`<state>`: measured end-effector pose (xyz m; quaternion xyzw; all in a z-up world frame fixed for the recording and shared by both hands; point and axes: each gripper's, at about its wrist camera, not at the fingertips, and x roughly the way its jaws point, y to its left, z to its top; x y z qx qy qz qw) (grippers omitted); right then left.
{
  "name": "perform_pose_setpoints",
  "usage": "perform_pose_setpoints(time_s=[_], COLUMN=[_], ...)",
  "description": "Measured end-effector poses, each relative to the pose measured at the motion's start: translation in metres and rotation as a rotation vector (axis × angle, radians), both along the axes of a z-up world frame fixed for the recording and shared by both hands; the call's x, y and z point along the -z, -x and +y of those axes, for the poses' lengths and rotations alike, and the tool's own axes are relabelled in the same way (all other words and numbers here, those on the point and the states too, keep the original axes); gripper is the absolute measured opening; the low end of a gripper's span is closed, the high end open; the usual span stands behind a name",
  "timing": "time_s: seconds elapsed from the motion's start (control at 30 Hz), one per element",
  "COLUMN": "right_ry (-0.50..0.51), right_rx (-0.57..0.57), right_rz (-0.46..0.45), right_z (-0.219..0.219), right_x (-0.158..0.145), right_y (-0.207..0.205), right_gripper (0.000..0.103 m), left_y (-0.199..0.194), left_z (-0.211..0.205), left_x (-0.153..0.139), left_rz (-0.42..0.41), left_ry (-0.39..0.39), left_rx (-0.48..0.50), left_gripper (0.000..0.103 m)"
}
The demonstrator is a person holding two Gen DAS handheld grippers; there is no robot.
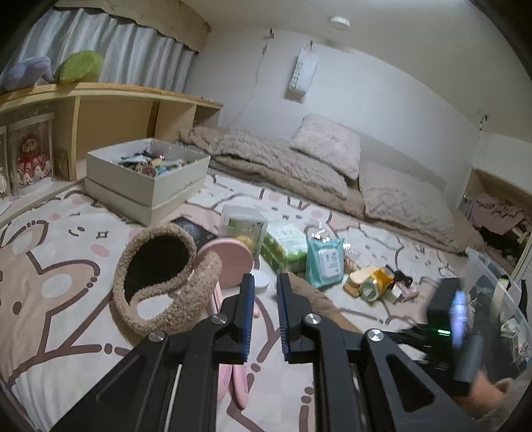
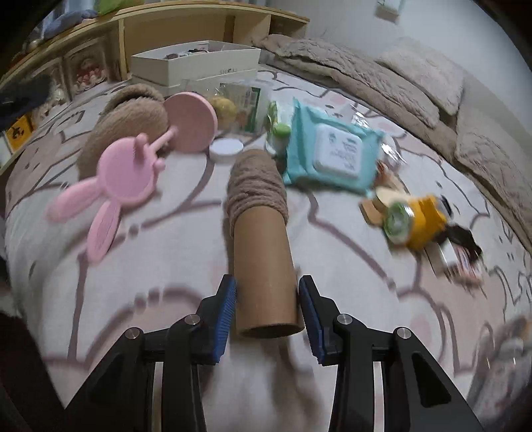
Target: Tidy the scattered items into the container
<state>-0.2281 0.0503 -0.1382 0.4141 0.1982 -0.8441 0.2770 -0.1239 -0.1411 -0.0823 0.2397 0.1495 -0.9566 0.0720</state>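
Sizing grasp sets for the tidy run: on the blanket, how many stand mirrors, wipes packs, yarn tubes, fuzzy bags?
Pink stand mirror: 1
Teal wipes pack: 1
Yarn tube: 1
Fuzzy bag: 1
Total: 4

Dim, even indoor light, and fisheye warp in both views.

We see soft, flat lighting with weak shadows and no harsh glare; a ceiling lamp (image 1: pixel 339 22) shows in the left wrist view. Straight lines bow toward the dark rounded corners. Motion blur smears the right gripper (image 1: pixel 457 309) in the left wrist view, and in the right wrist view it smears the yellow jar (image 2: pixel 415 222) and the patterned bedspread (image 2: pixel 349 266) near the edges.
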Motion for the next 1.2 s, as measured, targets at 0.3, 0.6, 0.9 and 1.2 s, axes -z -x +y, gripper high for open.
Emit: perform_pose_setpoints(time_s=[0.3,0.6,0.9,1.2], right_ry=[0.074,0.183,0.16,0.072], right_rx=[0.138,0.181,0.121,0.135], right_rz=[0.024,-0.012,0.074,0.0], right_z=[0.066,0.092,0.051,0.03], right_x=[-0.017,-0.016,-0.015,0.018], right_y=[-0.025,-0.028,-0.032,-0.001], right_gripper=[0.035,0.035,0.092,0.092], left_y=[0.017,0.044,0.058,0.071], left_z=[-0.006,0.002,0.005,0.008], left_x=[0.028,0.068,0.092,0.103], left_rz=[-0.128,-0.338,-0.417,-0.482], left_ry=[0.004,0.078,0.073,0.068], left_rx=[-0.03,-0.027,0.018,0.02], left_gripper=[0.068,0.095,0.096,0.096])
